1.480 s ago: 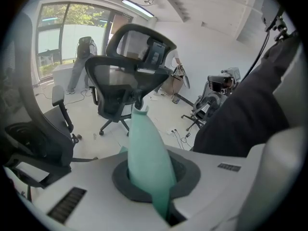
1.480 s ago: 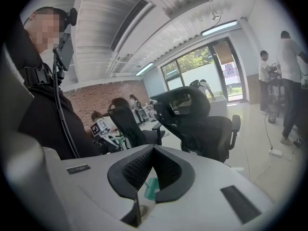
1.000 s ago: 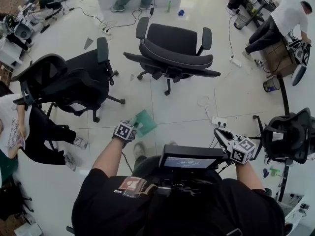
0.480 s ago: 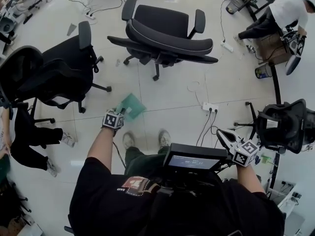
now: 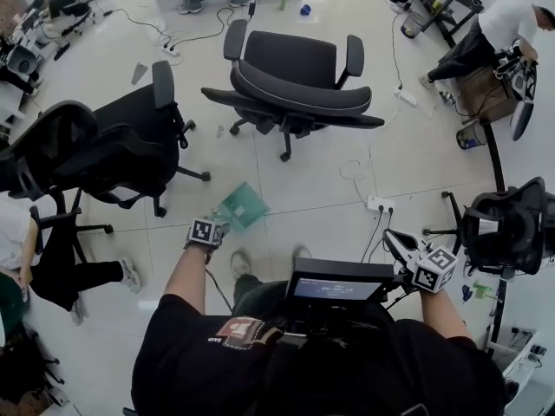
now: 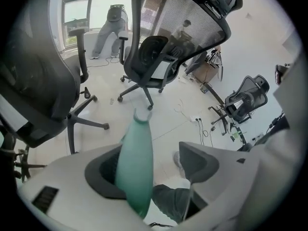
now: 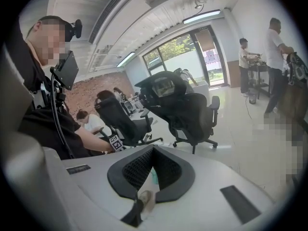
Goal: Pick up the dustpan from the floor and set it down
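The green dustpan has its pan low over the white floor tiles in front of my feet, and its handle rises toward my left gripper. In the left gripper view the green handle runs up between the jaws and leans on the left pad. The right pad stands well clear of it, and the jaws are opening. My right gripper hovers at the right, off the dustpan. Its pads meet in a closed V with nothing held.
A black office chair stands just beyond the dustpan and another to its left. A third chair is at the right. A power strip with cables lies on the floor. People sit or stand at the room's edges.
My left hand has sunk toward the floor with the dustpan. The pan sits lower and nearer my feet. The right hand has barely shifted.
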{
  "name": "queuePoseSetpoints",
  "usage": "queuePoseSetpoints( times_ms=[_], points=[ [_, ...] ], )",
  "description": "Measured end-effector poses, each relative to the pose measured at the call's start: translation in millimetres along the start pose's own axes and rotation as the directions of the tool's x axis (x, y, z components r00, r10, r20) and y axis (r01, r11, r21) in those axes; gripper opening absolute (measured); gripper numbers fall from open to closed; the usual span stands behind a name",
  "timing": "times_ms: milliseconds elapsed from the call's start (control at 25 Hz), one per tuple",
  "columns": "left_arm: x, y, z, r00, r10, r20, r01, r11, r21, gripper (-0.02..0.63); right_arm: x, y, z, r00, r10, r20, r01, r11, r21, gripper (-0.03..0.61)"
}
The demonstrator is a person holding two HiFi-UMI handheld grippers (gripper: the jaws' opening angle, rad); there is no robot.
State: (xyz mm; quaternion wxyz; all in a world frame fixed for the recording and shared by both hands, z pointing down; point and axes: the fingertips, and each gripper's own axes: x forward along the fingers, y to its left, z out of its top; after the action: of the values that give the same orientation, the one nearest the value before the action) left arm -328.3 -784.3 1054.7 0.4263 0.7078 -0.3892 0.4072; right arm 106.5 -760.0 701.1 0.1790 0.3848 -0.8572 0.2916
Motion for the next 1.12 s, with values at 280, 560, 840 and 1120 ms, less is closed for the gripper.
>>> queuePoseSetpoints(
  times_ms=[280, 560, 840, 1120],
  points=[
    [-32.5, 1.5, -6.0, 0.999, 0.045, -0.004, -0.045, 0.999, -0.023, 0.391, -2.0, 6.3, 21.6, 0.999, 0.03, 0.032, -0.029, 0.999, -0.026, 0.009],
    [-99.9, -8.2, -1.6, 0.989, 0.13, 0.064, -0.125, 0.989, -0.078, 0.391, -21.3, 12.9, 56.2, 0.992, 0.072, 0.108, -0.066, 0.996, -0.055, 0.009],
    [-220.1, -78.4, 13.8, 0.901, 0.206, 0.382, -0.1, 0.955, -0.278, 0.388, -83.4, 13.9, 86.6, 0.971, 0.167, 0.173, -0.143, 0.979, -0.142, 0.009],
    [-328.3, -197.9, 2.2, 0.653, 0.2, 0.731, 0.078, 0.942, -0.328, 0.202, -127.1, 13.9, 90.3, 0.918, 0.342, 0.2, -0.302, 0.931, -0.206, 0.009]
  ],
)
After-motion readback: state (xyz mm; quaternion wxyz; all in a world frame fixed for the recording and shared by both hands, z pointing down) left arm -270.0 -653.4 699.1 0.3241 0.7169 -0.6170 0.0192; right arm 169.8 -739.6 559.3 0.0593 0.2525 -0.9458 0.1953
